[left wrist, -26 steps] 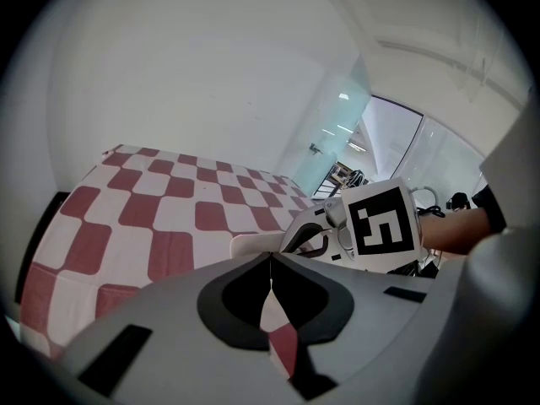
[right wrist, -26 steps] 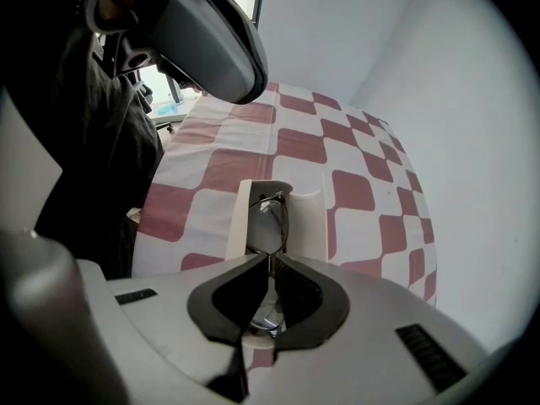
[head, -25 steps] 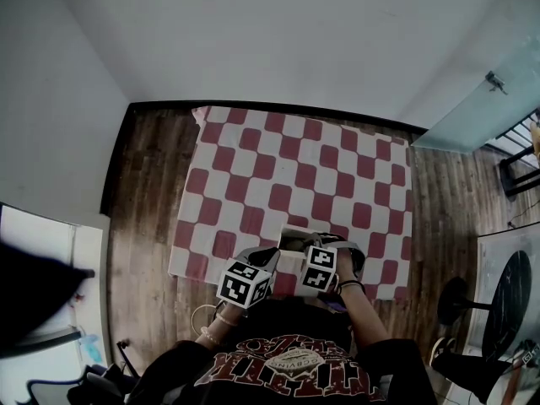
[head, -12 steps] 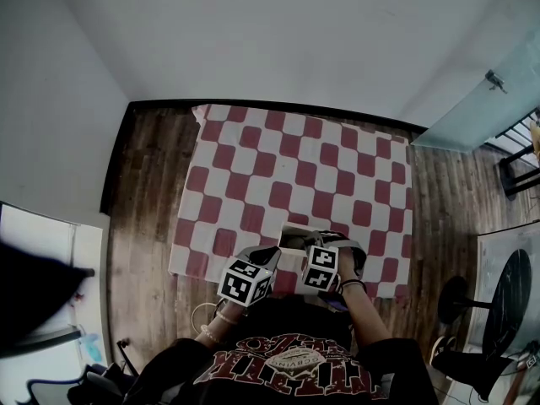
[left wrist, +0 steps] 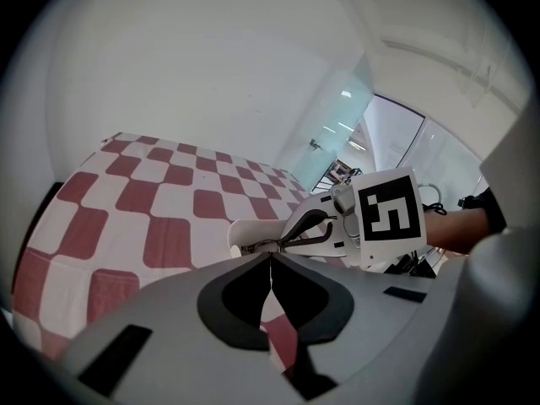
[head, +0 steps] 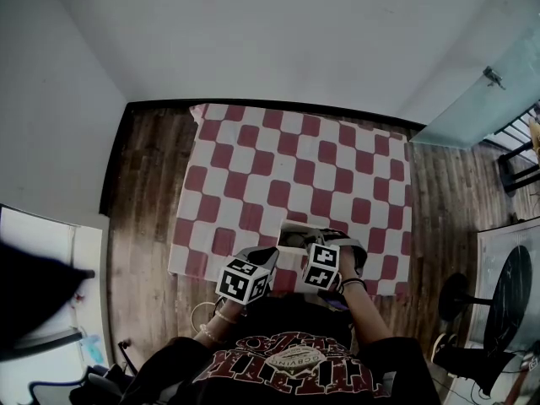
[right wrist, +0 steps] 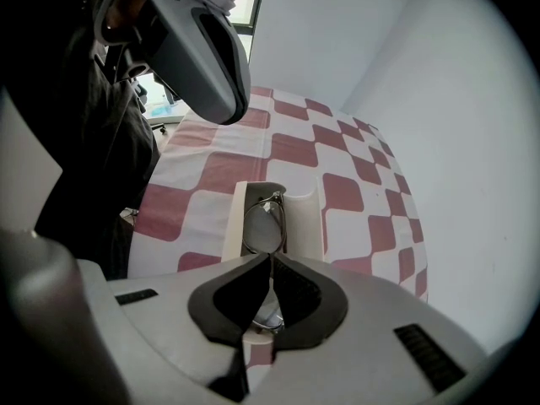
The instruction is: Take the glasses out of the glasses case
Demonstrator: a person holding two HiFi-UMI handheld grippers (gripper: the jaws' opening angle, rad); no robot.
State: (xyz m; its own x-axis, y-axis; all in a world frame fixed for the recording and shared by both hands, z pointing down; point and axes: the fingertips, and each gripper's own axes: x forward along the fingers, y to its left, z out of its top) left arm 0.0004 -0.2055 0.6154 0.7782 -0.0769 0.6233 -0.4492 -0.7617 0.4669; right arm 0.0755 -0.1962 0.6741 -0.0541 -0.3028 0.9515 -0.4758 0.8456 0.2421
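Note:
The cream glasses case (head: 291, 236) lies open near the front edge of the checked cloth, with wire-rimmed glasses (right wrist: 262, 229) inside it. My right gripper (right wrist: 272, 258) is over the case. Its jaws are closed at the bridge, with one lens showing beyond the tips and one below them. In the left gripper view the right gripper (left wrist: 268, 245) reaches into the case (left wrist: 246, 233) from the right. My left gripper (left wrist: 270, 256) is shut just short of the case's near end, and nothing shows between its jaws. From the head camera, the left gripper (head: 268, 257) and the right gripper (head: 310, 245) sit close together.
The red-and-white checked cloth (head: 295, 175) covers a wooden table (head: 148, 192) that stands against a white wall. The person's torso is tight against the table's front edge. A glass door (head: 485, 99) and a dark round stand (head: 506, 298) are to the right.

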